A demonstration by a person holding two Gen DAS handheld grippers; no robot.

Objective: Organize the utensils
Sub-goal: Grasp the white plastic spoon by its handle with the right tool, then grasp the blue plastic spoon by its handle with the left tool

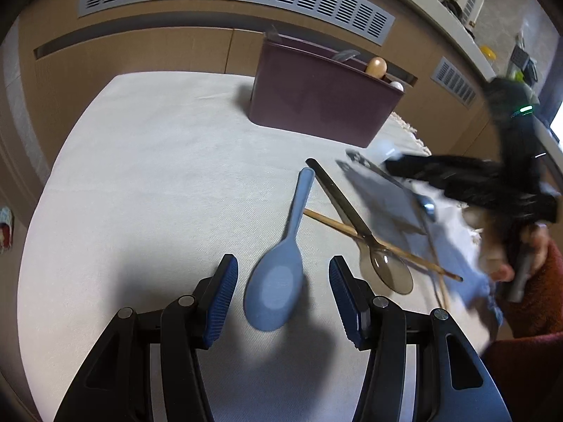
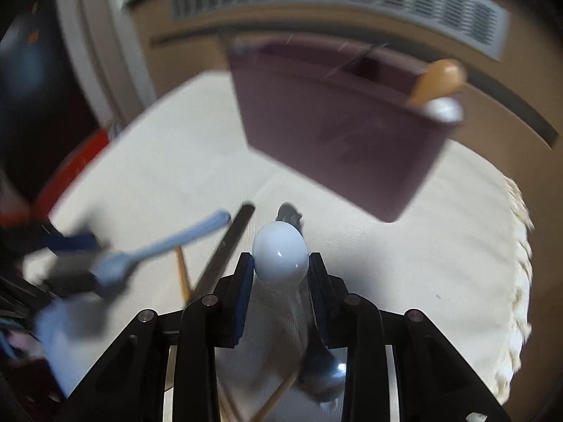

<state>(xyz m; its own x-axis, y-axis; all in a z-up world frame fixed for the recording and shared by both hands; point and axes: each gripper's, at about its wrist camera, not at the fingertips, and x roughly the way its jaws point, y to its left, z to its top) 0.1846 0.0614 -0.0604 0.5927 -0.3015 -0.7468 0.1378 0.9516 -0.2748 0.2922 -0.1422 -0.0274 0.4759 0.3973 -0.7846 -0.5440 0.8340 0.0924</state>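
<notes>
White spoon (image 2: 280, 255) clamped by its glossy bowl in my right tongs (image 2: 280, 263) may slip; left tongs (image 1: 281, 277) apart astride blue spoon (image 1: 278, 281).

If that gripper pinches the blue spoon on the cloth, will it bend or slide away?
The blue spoon looks like thick moulded plastic, so probably stiff and light. Its smooth rounded bowl might slip between the left gripper pads, though the tablecloth looks textured, so it likely won't skate far.
</notes>
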